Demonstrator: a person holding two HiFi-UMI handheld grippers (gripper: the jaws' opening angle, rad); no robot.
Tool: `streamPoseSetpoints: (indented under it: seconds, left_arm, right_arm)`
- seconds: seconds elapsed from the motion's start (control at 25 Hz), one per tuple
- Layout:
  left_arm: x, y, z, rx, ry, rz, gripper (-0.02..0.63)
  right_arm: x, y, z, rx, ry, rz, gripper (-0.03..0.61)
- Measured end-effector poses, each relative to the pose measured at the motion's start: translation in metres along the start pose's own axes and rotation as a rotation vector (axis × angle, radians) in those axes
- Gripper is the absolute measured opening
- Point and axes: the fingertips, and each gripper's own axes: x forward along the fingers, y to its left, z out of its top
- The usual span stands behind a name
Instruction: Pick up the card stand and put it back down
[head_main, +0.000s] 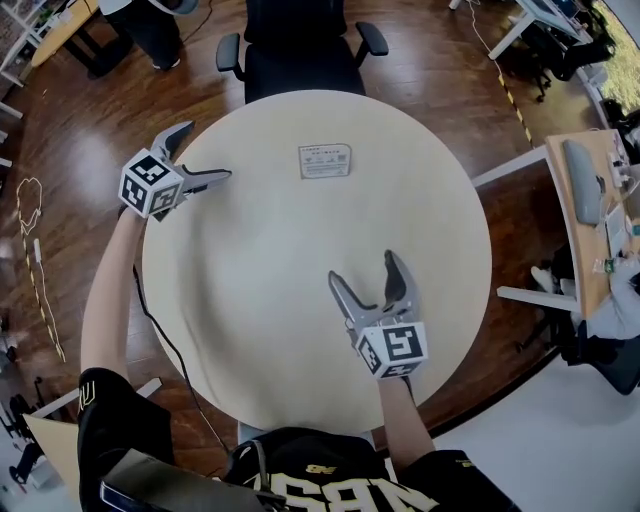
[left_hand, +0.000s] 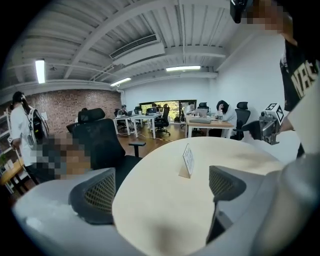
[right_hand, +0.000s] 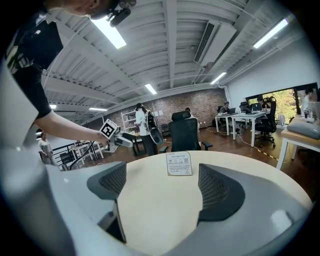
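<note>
Head view: a round, pale cream table top (head_main: 260, 260) is seen from above, and the small white tent-shaped card stand (head_main: 325, 160) is stood upright on its far half, near the edge by a black office chair (head_main: 300, 45). The stand is touched by nothing, so the pick-up is judged not yet begun. The left gripper (head_main: 207, 150) is held over the table's left rim with its jaws spread wide and nothing between them, the stand lying well ahead on its line of sight, as if an approach were being set up. The right gripper (head_main: 362, 267) is held over the near part of the table, likewise spread and empty, and is aimed at the printed face of the stand. The table is otherwise bare; around it, dark polished wood flooring (head_main: 90, 120), white desks, a brick wall and ceiling strip lights are seen.
</note>
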Motion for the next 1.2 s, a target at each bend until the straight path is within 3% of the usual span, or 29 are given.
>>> streamPoseSetpoints:
  seconds: [0.2,0.52,1.2]
  left_arm:
    - [0.046,-0.019,-0.016,-0.024,-0.003,-0.08,0.588]
    - [0.116,-0.053,-0.016,-0.121,-0.091,-0.175,0.581]
    - [0.204,-0.111,0.009,-0.113,-0.117,-0.292,0.416]
  right_arm:
    - [0.01,-0.007,-0.004,-0.002,0.006,-0.005,0.448]
    - [0.013,-0.021,-0.017,-0.002,0.037,-0.023,0.448]
    - [0.014,-0.047,-0.031,0.015,0.053,-0.042,0.448]
